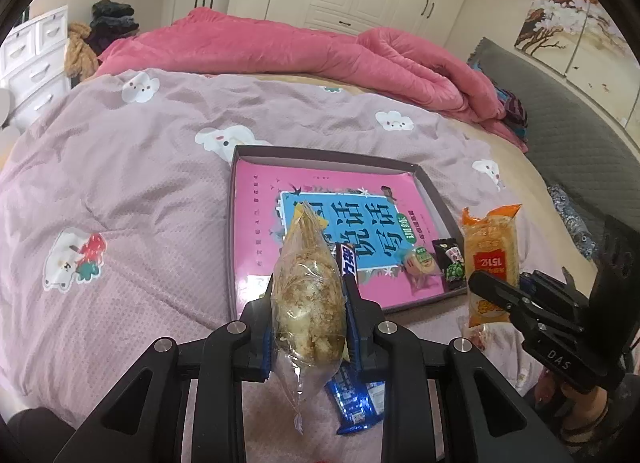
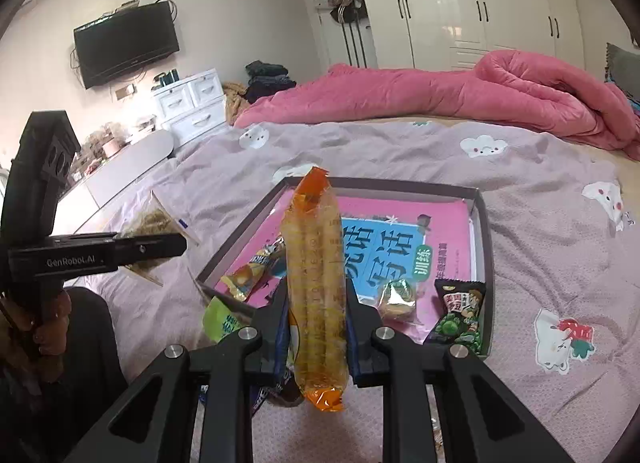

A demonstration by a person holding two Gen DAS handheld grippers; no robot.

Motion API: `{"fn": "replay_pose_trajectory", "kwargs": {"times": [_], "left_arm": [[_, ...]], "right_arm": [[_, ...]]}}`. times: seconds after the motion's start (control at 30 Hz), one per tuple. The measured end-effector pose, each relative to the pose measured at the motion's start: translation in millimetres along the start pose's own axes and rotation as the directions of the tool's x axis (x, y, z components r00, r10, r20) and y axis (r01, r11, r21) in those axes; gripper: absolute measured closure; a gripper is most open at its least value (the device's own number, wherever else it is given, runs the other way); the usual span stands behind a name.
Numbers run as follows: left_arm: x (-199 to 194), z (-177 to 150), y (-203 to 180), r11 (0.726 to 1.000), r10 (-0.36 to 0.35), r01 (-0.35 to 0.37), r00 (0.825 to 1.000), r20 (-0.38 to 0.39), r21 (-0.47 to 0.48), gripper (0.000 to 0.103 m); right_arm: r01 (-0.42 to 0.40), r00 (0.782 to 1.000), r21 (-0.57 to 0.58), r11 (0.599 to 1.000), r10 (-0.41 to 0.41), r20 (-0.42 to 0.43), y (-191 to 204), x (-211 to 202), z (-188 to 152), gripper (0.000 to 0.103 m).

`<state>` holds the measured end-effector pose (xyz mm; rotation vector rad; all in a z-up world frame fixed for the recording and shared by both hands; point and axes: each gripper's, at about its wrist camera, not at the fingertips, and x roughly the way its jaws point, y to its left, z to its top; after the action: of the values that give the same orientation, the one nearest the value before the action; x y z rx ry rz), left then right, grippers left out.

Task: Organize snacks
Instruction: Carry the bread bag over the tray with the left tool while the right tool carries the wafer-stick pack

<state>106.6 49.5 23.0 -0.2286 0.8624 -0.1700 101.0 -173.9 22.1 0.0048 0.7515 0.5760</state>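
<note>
1. While both grippers hang over the lilac bedspread [image 1: 140,167], the left gripper [image 1: 308,303] is clamped on a clear bag of crumbly cake [image 1: 306,295], held upright between its pads.
2. The right gripper [image 2: 316,303] is closed tight on an orange wafer packet [image 2: 316,291], which also stands upright, just before the near edge of the tray.
3. The shallow dark tray [image 1: 430,187] lies on the bed, with a pink book cover as its floor.
4. A small green-labelled sweet [image 2: 396,297] and a black pea snack packet [image 2: 460,311] lie in the tray's near right corner.
5. A blue wrapper [image 1: 354,403] lies on the bedspread beneath the left gripper.
</note>
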Motion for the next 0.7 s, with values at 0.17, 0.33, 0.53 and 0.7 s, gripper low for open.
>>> {"fn": "replay_pose_trajectory", "kwargs": {"times": [0.17, 0.33, 0.53, 0.7], "left_arm": [[5, 5, -3, 1.000, 0.003, -0.003, 1.000, 0.003, 0.001, 0.075], [10, 10, -5, 1.000, 0.000, 0.000, 1.000, 0.006, -0.002, 0.075], [23, 14, -6, 1.000, -0.013, 0.013, 1.000, -0.006, -0.015, 0.075], [33, 17, -8, 1.000, -0.021, 0.021, 1.000, -0.013, -0.014, 0.075]], "right_arm": [[0.010, 1.000, 0.032, 0.999, -0.011, 0.026, -8, -5, 4, 0.080], [0.032, 0.998, 0.055, 0.998, -0.035, 0.044, -15, -7, 7, 0.080], [0.041, 0.997, 0.099, 0.994, -0.048, 0.065, -29, -9, 13, 0.080], [0.062, 0.994, 0.133, 0.989, -0.073, 0.083, -40, -11, 15, 0.080]]}}
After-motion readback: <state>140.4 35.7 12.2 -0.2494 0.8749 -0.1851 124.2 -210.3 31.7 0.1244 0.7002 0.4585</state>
